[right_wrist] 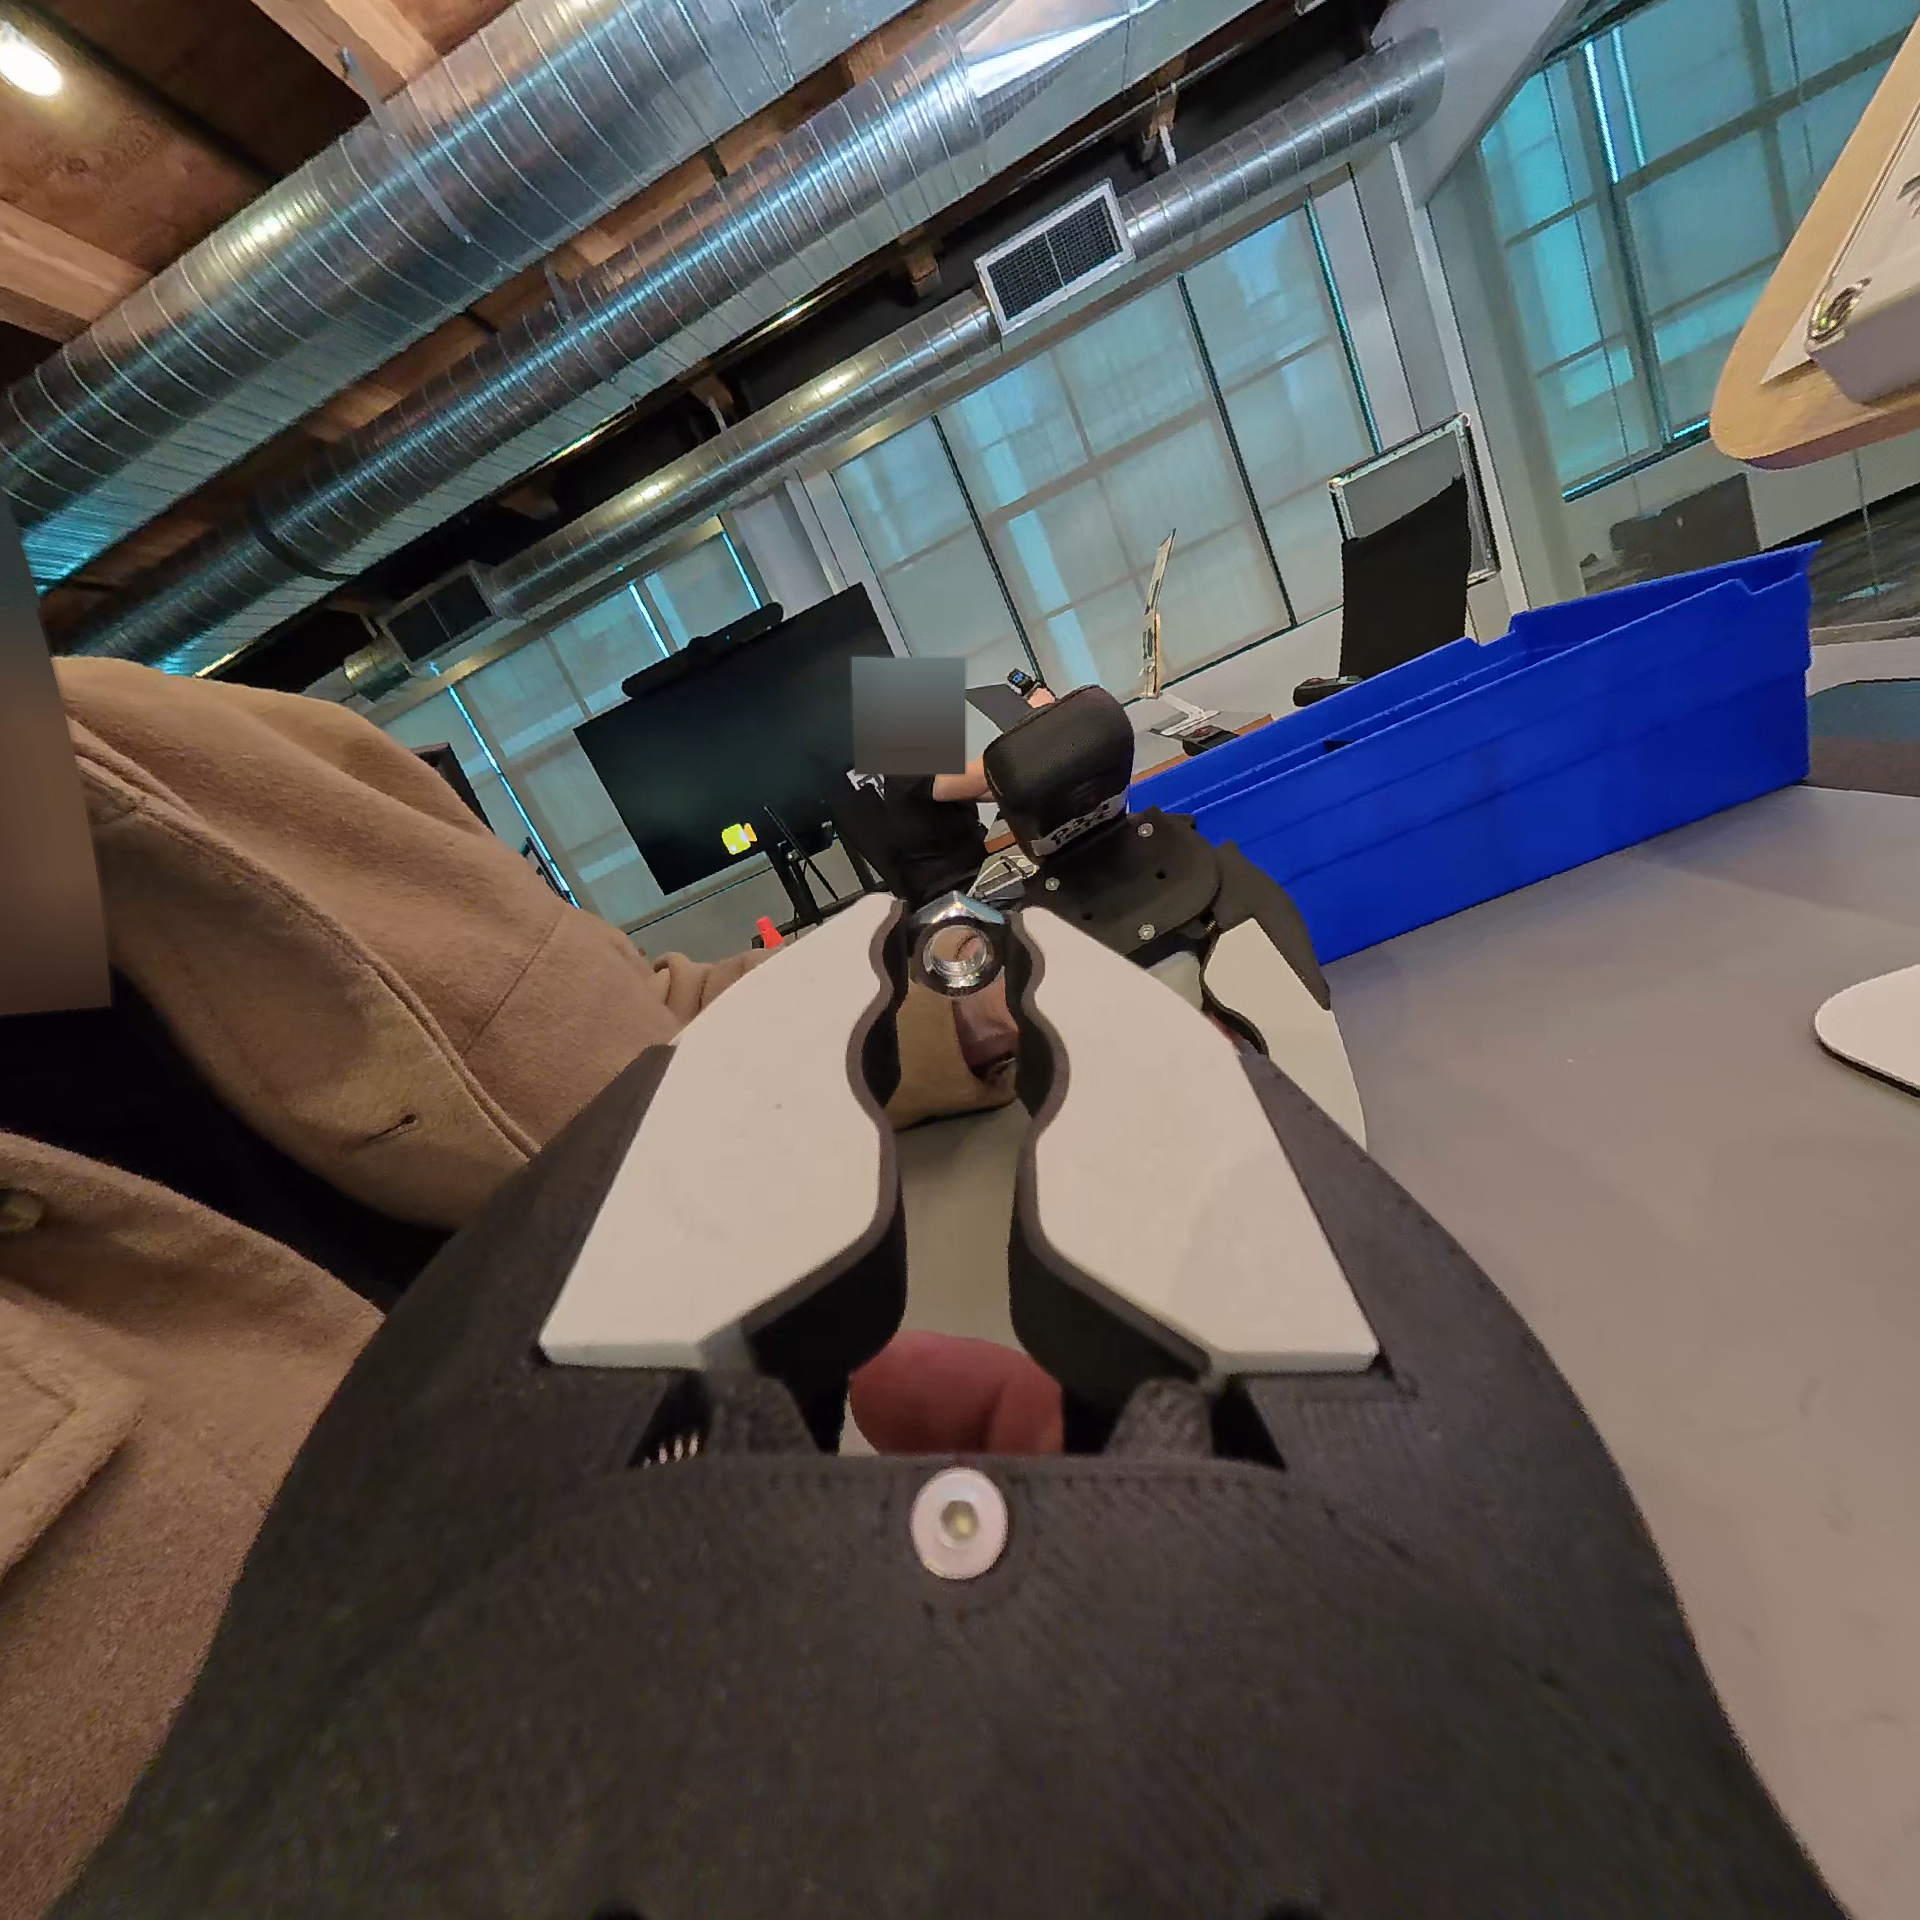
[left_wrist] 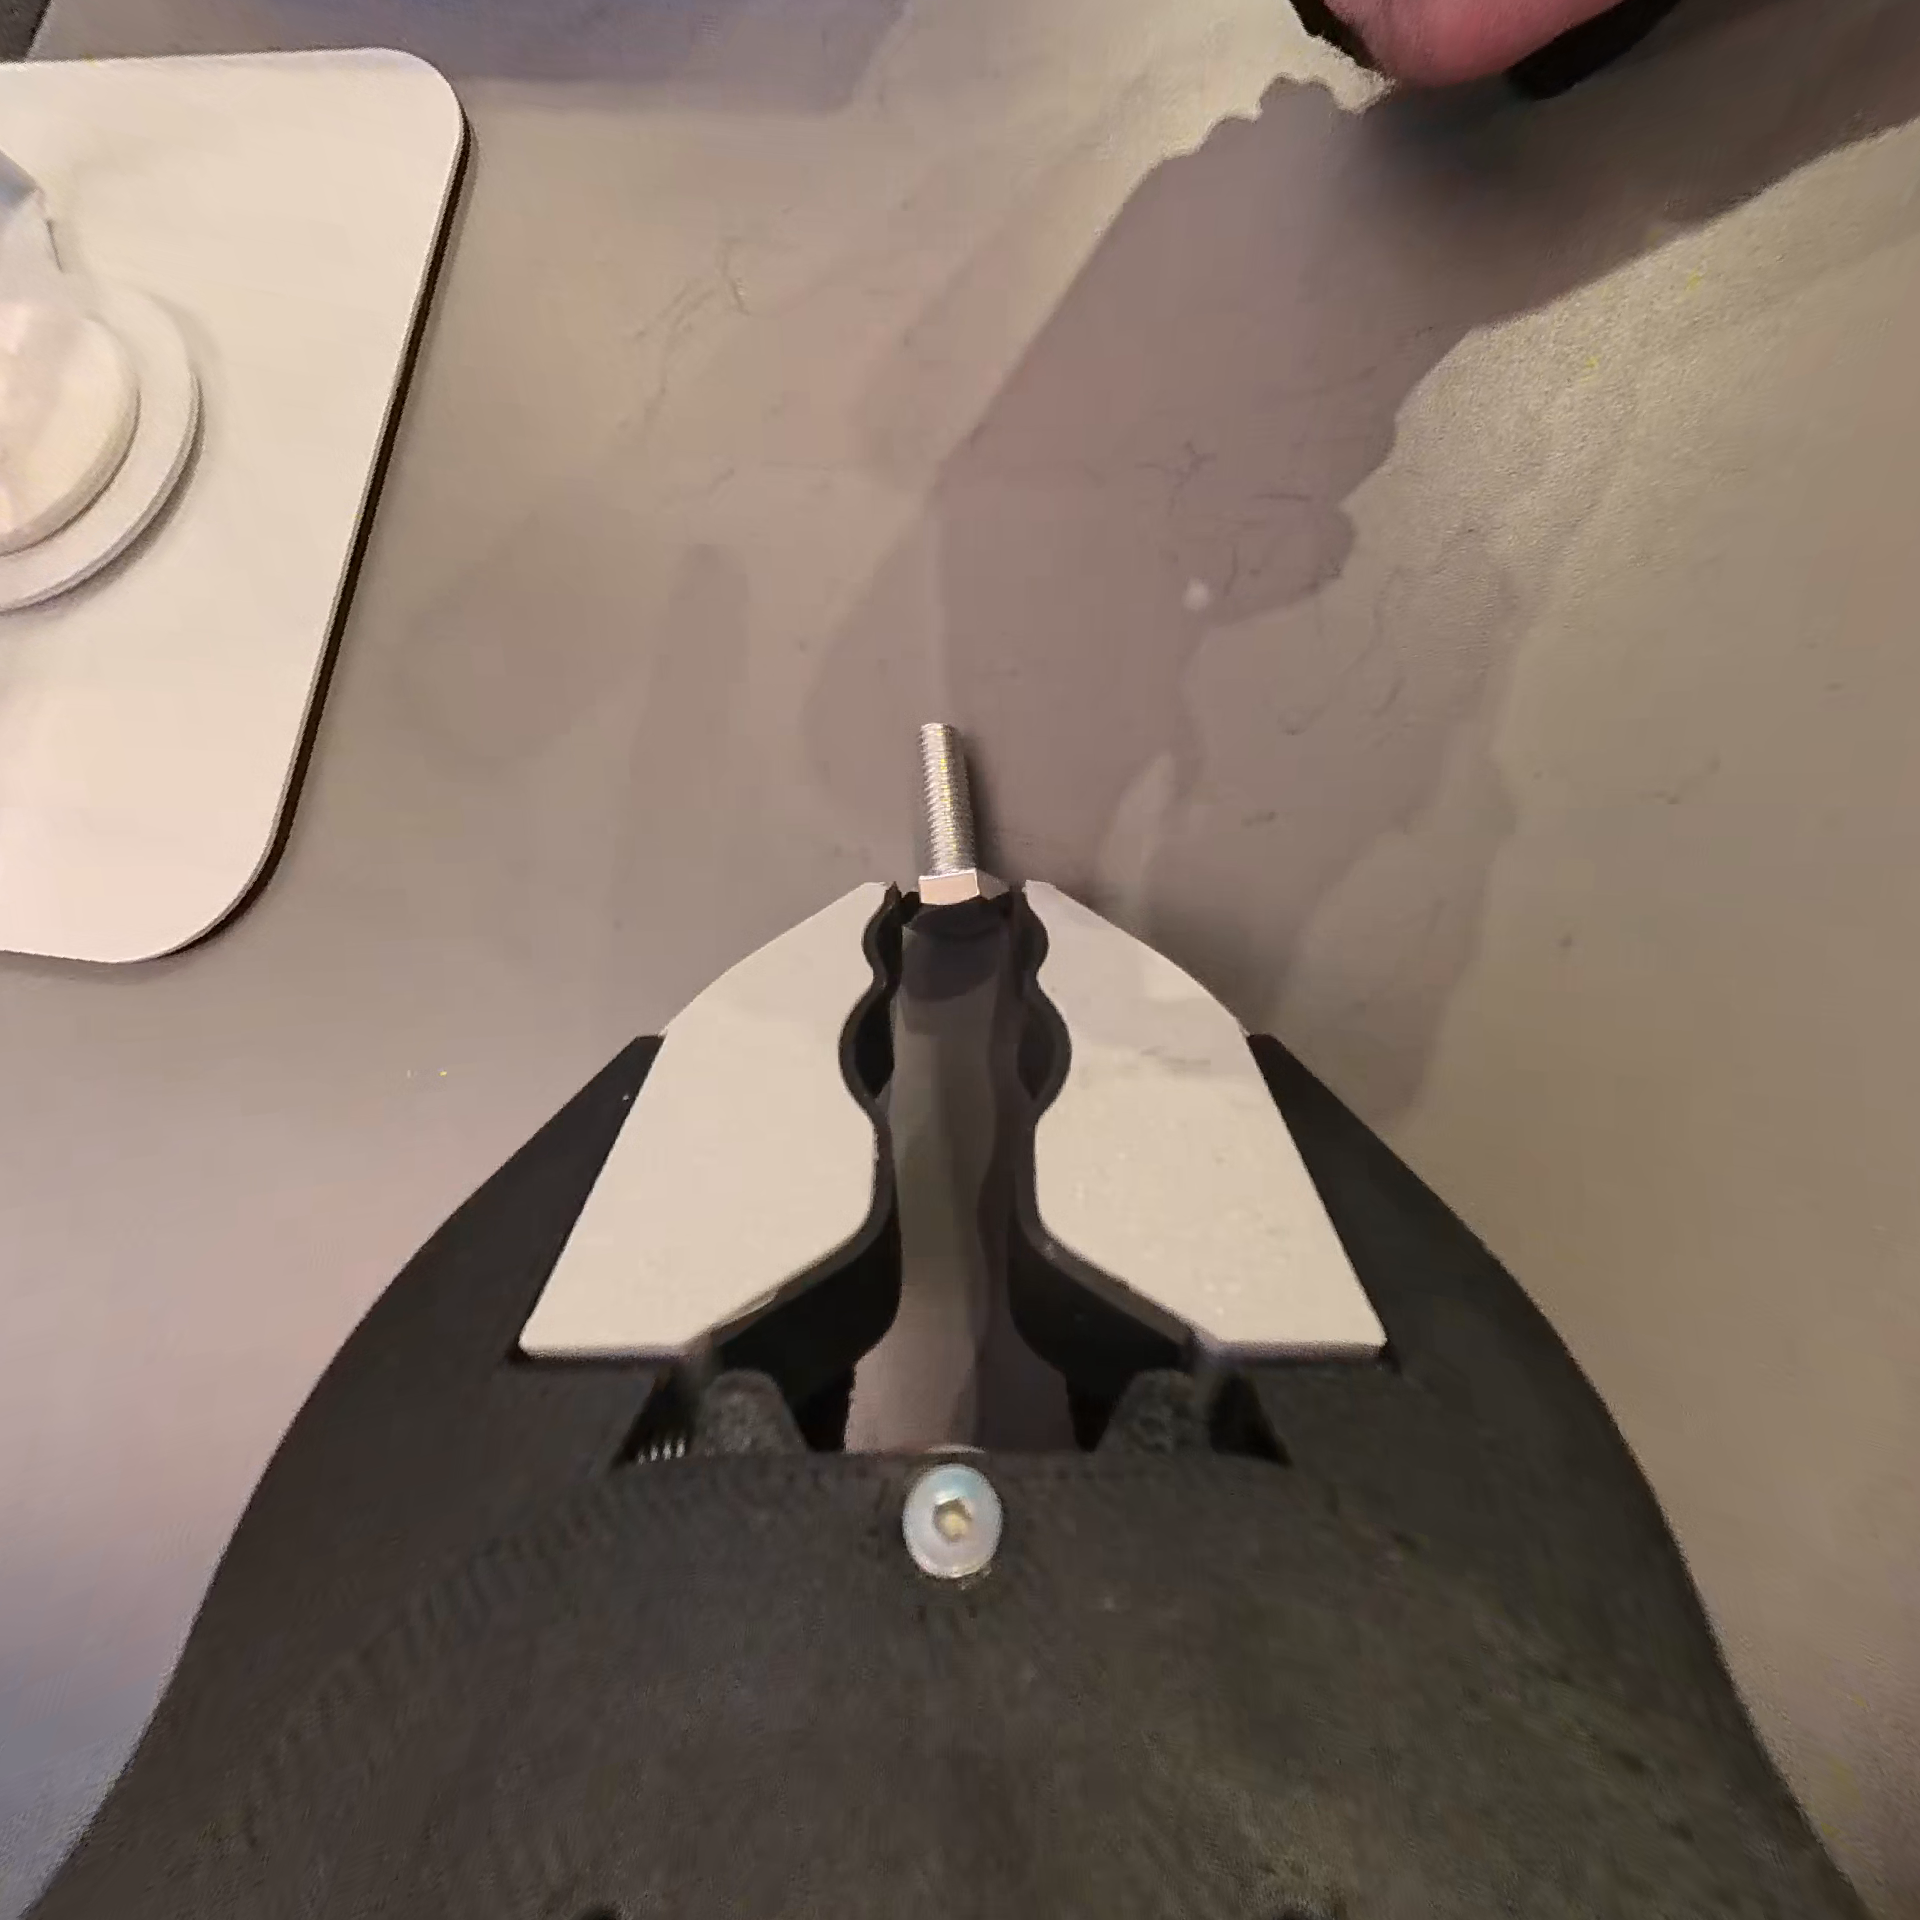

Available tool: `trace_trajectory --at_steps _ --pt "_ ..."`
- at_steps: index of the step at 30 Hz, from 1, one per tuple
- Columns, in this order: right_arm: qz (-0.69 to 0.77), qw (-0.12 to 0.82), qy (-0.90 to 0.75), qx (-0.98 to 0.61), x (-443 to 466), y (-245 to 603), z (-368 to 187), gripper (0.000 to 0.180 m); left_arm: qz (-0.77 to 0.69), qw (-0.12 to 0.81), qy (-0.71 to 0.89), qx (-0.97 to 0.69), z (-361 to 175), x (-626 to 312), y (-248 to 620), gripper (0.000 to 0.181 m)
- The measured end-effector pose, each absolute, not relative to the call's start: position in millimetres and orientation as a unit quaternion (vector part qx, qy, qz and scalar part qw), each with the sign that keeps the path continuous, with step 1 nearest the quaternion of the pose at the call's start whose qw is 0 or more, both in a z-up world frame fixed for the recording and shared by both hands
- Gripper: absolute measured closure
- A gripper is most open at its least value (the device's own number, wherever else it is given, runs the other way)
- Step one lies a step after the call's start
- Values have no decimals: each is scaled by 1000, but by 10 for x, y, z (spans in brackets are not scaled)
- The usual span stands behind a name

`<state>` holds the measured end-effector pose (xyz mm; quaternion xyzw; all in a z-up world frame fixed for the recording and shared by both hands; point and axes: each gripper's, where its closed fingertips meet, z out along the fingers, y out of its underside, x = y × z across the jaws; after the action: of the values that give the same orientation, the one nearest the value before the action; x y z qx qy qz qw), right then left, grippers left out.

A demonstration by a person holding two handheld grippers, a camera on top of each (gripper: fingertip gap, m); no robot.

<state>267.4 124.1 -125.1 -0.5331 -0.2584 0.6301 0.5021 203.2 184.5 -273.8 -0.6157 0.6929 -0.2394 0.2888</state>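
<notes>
Steel bolt (left_wrist: 943,821) sits pinched by its hex head in the left gripper (left_wrist: 958,896), thread pointing out over the grey worktop (left_wrist: 1558,831). The right gripper (right_wrist: 954,940) clamps a nut (right_wrist: 953,957) at its tips, hole facing the camera, probably so the thread can enter.

Bright, even indoor light, perhaps from the windows (right_wrist: 1143,436); soft shadows on the table (left_wrist: 1143,468); wide-angle edges bend, blurred.

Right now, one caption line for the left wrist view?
Left gripper clamps a hex bolt by its head, threads pointing forward over the grey tabletop.
</notes>
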Motion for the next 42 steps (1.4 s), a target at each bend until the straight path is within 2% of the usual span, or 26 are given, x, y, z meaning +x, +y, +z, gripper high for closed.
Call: trace_trajectory --at_steps 8,16,25,33,42 --pt "608 510 -272 -545 2657 1251 -1296 162 -258 294 686 -614 -2685 2049 1819 163" --pt "496 551 -352 -571 2638 1247 -1404 162 -404 316 633 -580 -2167 2143 1573 163" --pt "351 590 -456 -566 2609 1175 -1484 162 -580 282 566 -514 -1698 2170 1235 163" --pt "282 581 -542 -538 2513 983 -1568 162 -641 208 560 -482 -1688 2198 989 163" --pt "280 586 -559 -516 2463 889 -1544 162 -651 191 559 -477 -1713 2237 929 163"
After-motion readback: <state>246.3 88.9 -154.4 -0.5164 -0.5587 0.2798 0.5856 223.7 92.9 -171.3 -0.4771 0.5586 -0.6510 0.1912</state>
